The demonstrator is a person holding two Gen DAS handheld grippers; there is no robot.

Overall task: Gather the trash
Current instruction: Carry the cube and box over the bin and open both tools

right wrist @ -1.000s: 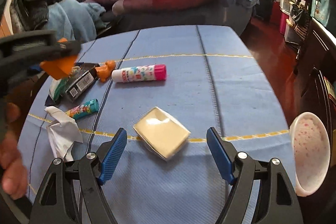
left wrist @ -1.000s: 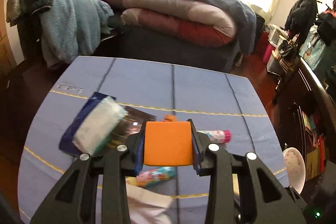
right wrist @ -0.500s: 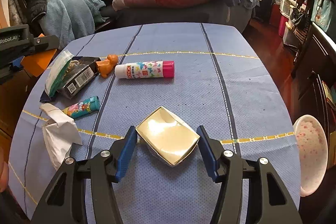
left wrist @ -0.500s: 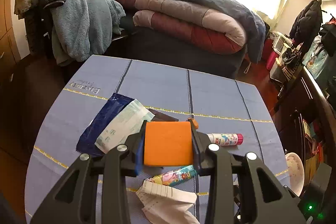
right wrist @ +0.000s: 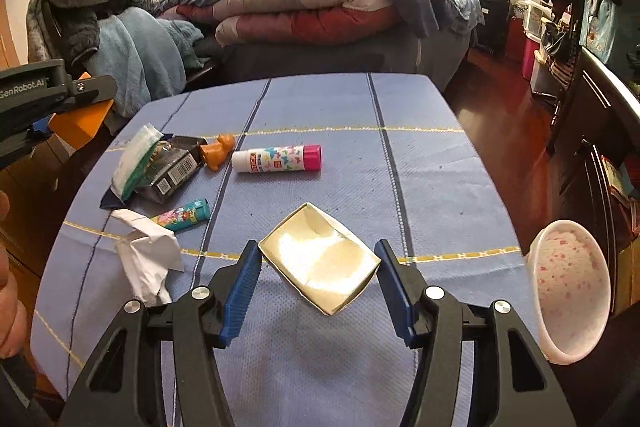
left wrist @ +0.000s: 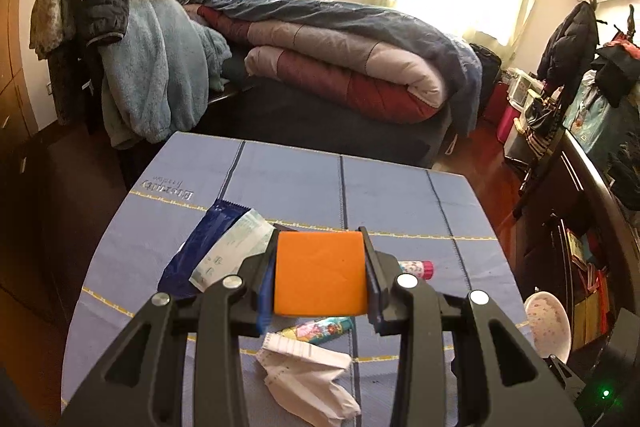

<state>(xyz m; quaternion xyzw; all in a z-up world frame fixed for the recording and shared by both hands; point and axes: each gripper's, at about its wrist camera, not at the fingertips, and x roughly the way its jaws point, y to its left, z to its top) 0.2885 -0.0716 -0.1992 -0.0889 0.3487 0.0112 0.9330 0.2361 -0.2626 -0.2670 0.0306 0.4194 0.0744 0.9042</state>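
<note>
The left gripper (left wrist: 320, 281) clamps an orange sponge block (left wrist: 319, 273), held above the blue tablecloth (left wrist: 280, 183). The right gripper (right wrist: 318, 283) grips a folded cream paper box (right wrist: 320, 263) by its opposite corners, and the box appears to be clear of the cloth. Both pickups look done; the carry is in hand. A crumpled white paper (right wrist: 148, 259), a wrapper pile (right wrist: 156, 167) and two tubes lie on the cloth. No bin shows, so the next move calls for finding one.
</note>
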